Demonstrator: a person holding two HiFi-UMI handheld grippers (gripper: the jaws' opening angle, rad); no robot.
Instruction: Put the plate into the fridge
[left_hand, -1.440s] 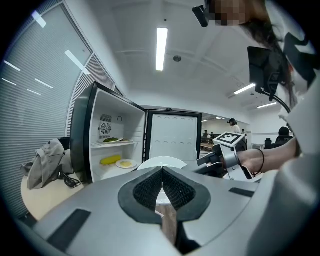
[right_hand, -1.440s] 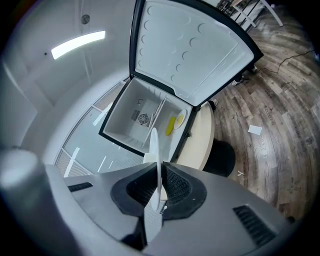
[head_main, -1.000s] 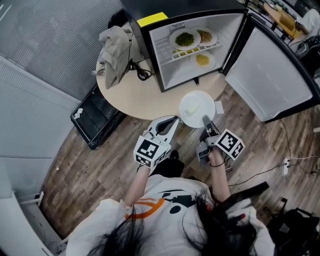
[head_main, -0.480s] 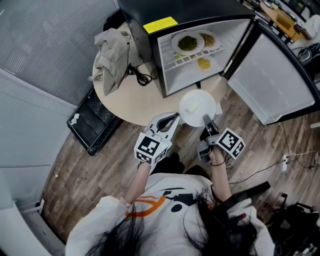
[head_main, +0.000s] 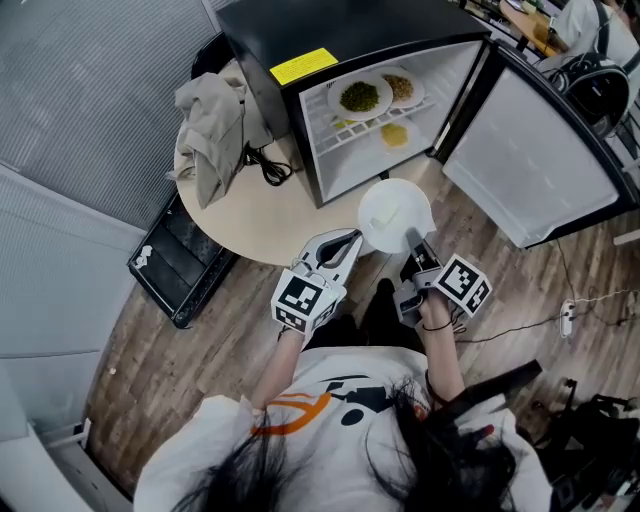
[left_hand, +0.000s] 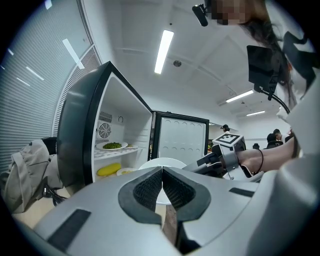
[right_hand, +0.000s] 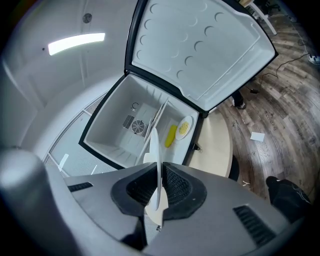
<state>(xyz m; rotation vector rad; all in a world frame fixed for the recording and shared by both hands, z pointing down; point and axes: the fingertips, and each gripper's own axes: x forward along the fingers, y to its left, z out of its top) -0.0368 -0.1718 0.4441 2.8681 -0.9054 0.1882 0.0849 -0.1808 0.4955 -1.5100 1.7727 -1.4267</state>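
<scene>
Inside right gripper, plate rim partly hidden.

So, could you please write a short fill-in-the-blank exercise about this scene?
The plate is clamped in the ___ hand-held gripper.
The fridge door is ___.
The other hand-held gripper is shut and holds ___.
The table under the fridge has a ___ shape.
Missing words: right, open, nothing, round.

Office or lab room.
White ceiling strip light; grey slatted wall panels at ten o'clock; cluttered desk at one o'clock.
</scene>
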